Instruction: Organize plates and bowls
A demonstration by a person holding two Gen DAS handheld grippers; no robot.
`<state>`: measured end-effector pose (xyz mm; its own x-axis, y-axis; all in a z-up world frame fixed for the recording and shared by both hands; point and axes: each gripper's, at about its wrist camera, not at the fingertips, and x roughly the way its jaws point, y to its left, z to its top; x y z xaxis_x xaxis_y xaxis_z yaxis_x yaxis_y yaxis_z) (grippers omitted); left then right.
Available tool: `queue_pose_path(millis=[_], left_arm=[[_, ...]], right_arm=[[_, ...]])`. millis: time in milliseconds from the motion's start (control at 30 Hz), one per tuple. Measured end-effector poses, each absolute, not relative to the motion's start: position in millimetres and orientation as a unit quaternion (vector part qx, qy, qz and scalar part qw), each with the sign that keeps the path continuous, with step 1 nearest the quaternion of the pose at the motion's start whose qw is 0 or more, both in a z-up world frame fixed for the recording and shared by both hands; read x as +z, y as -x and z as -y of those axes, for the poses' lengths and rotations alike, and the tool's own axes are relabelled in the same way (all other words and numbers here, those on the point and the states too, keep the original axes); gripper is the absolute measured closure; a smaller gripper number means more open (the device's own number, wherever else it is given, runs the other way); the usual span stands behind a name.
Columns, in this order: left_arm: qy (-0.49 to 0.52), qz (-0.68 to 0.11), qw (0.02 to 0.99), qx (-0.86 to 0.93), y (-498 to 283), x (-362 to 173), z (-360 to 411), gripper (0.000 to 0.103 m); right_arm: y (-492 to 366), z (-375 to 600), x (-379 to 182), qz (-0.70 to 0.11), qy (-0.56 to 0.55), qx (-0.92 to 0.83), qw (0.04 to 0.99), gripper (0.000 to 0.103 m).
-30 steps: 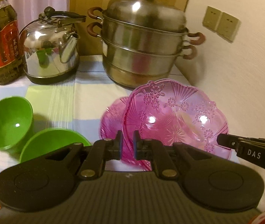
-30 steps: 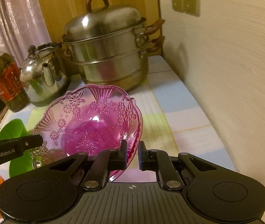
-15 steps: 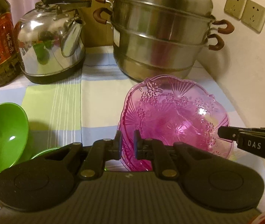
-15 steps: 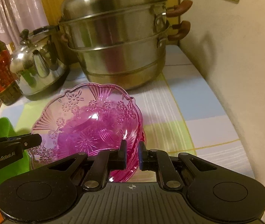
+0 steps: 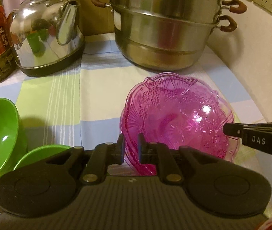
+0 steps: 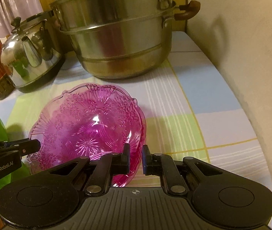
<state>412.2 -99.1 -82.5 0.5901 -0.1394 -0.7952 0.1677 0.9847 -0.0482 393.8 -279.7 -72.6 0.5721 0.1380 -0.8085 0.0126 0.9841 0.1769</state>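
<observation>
Pink plate [image 5: 176, 115] lower, rim between both fingers [image 5: 119, 149].

Lowered since a second ago: pink patterned plate [image 5: 176, 115], pinched at opposite rims by left gripper [image 5: 131, 147] and right gripper [image 6: 136, 159], now down onto the second pink plate [image 5: 125, 134] that earlier showed apart behind it, only a sliver of that rim visible. Closer to the checked tablecloth [image 5: 97, 88]. Steamer pot [image 5: 164, 28] and kettle [image 5: 46, 32] looming larger, higher in both views.
</observation>
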Motion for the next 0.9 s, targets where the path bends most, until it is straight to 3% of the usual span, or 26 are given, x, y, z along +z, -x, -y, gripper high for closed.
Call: queue_pose_path(millis=[700,733,767,800,833,900], left_arm=[[-0.025,-0.451,0.889,-0.081,-417.7,-86.2,99.0,0.088],[-0.03,-0.449,0.89,-0.078,-417.2,-86.1,100.0,0.085],[-0.033,-0.447,0.891,-0.074,-416.7,-85.7,100.3,0.08],[-0.033,-0.445,0.892,-0.071,-416.1,-85.3,99.5,0.079],[-0.03,-0.443,0.893,-0.07,-415.9,-84.3,98.2,0.077],[-0.021,-0.439,0.895,-0.071,-415.4,-81.7,94.8,0.077]], right_arm=[[-401.5,274.5,-73.6,-0.454,-0.054,0.042,0.889,0.091],[-401.2,272.8,-74.3,-0.452,-0.045,0.043,0.89,0.089],[-400.7,272.3,-74.7,-0.449,-0.041,0.043,0.892,0.081],[-400.3,272.6,-74.9,-0.446,-0.042,0.042,0.893,0.063],[-400.3,274.2,-74.8,-0.443,-0.046,0.043,0.894,0.055],[-398.9,279.4,-73.9,-0.438,-0.064,0.043,0.896,0.049]])
